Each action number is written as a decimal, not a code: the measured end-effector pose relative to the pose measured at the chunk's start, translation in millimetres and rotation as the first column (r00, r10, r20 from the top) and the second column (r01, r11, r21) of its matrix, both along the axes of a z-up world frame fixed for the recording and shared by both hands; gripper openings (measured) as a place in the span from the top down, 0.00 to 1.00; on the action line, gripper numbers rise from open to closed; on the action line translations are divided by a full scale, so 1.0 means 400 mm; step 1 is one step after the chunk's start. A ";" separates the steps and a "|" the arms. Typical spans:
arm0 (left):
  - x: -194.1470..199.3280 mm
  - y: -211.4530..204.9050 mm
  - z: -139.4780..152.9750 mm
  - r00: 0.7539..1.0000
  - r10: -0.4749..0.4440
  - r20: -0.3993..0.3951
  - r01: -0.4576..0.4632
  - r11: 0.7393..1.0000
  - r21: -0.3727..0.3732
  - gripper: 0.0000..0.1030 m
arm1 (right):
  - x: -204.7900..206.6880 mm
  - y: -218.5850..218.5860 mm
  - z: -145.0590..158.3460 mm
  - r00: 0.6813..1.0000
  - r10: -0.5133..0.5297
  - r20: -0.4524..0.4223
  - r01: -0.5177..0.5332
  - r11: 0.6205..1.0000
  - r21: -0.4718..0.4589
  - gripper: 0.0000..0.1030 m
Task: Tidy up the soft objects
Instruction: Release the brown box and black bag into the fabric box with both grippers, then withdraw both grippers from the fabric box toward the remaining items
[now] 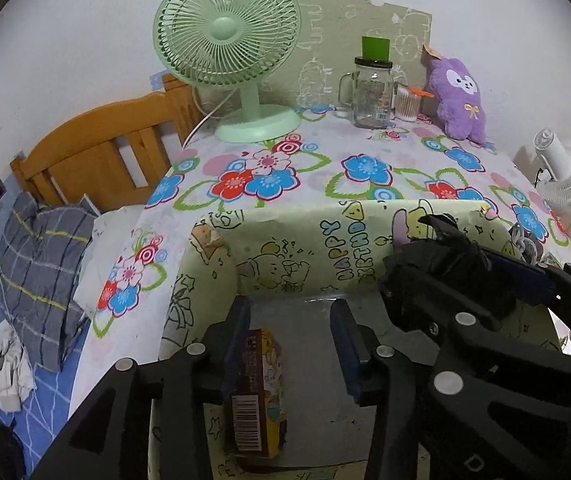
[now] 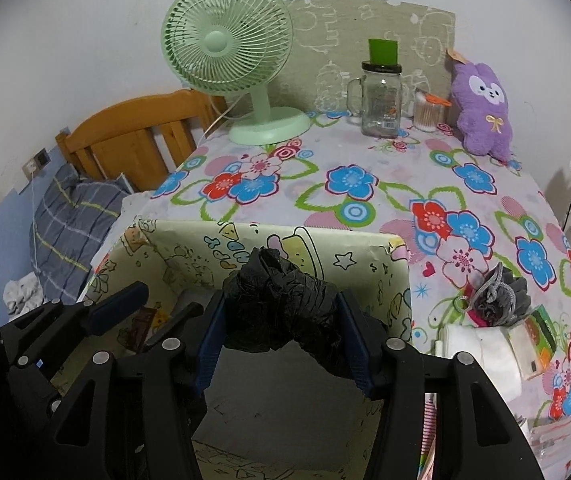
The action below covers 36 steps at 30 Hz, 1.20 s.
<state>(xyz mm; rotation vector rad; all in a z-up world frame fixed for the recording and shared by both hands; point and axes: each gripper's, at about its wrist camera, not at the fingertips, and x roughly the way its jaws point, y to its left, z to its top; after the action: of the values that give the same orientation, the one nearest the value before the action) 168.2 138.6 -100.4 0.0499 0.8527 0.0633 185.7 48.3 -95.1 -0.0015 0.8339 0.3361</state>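
Crumpled black plastic bag (image 2: pixel 281 304) — pinched over the cartoon-print box (image 2: pixel 399 280); small packet (image 1: pixel 257 392) upright inside.

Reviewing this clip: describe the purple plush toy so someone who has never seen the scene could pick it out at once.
Start at the table with the flowered cloth and look to its far edge by the wall. Right of the green fan, past the glass jar and the cotton swab tub, the plush toy sits upright. It is the only purple, fuzzy thing there, with a white face and a small yellow bow.
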 end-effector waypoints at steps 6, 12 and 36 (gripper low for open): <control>-0.005 -0.002 0.015 1.000 0.031 -0.006 -0.031 0.999 -0.031 0.34 | 0.012 -0.015 0.004 1.000 0.018 -0.024 -0.016 0.997 0.076 0.30; -0.037 -0.008 0.042 0.999 0.049 0.013 -0.048 0.997 -0.053 0.17 | -0.004 -0.022 0.021 0.999 0.035 -0.013 -0.034 0.993 0.115 0.14; -0.205 -0.098 0.188 0.982 0.087 0.168 -0.083 0.996 -0.032 0.02 | -0.179 -0.120 0.183 0.987 0.022 0.158 -0.036 0.996 0.086 0.01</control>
<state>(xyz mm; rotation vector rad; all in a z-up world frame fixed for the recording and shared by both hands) 86.1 99.5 -25.4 -0.0149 0.6857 0.1351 114.1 0.3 -22.0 0.0423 0.6628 0.3948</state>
